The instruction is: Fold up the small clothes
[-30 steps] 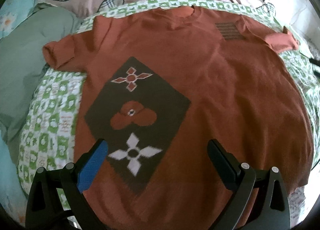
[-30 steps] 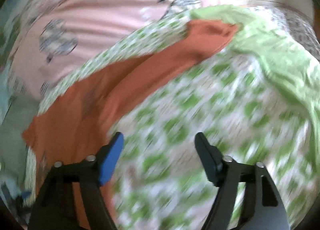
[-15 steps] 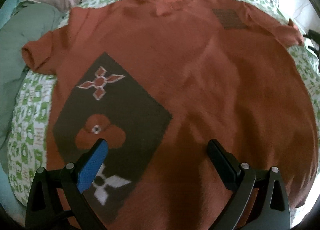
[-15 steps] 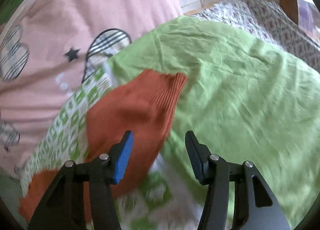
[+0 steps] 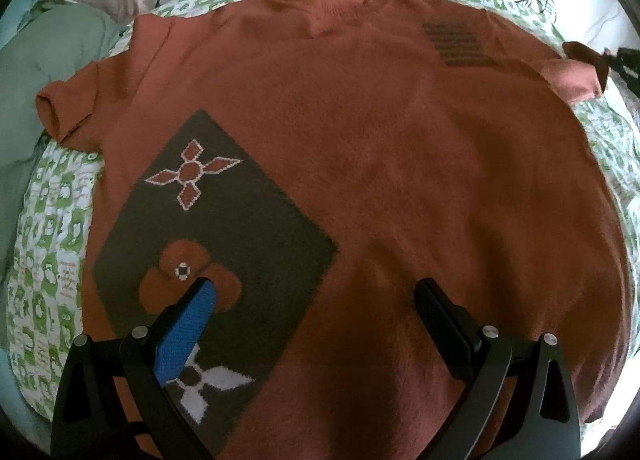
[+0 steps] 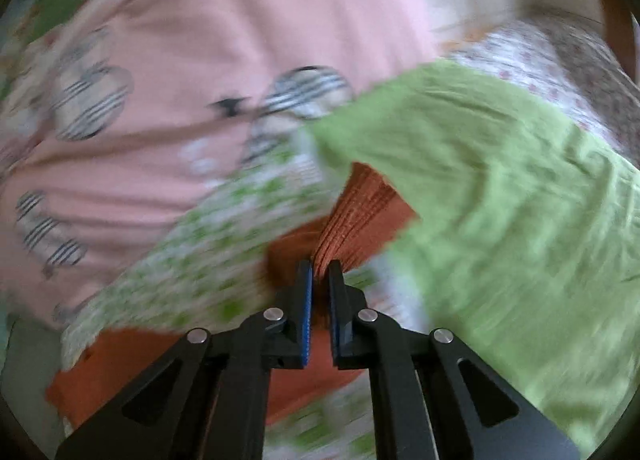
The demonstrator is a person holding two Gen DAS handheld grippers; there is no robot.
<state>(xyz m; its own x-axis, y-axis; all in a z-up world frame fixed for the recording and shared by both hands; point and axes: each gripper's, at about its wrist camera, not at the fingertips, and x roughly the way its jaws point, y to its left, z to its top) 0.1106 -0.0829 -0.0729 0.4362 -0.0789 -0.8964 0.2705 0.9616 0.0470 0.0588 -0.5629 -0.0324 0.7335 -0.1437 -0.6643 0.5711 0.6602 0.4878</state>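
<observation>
Sweater (image 5: 380,188) — spread flat on the patterned sheet (image 5: 52,244) beneath my left gripper (image 5: 316,300); its sleeve cuff (image 6: 360,216) between my right gripper's (image 6: 320,272) fingers — bedspread (image 6: 500,188) just right, quilt (image 6: 180,60) beyond.

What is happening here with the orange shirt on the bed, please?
A person with two handheld grippers is starting to fold the orange shirt, which lies flat on the green-checked cloth. The right gripper is shut on the ribbed sleeve cuff. The left gripper hangs open above the shirt's lower part, holding nothing.
</observation>
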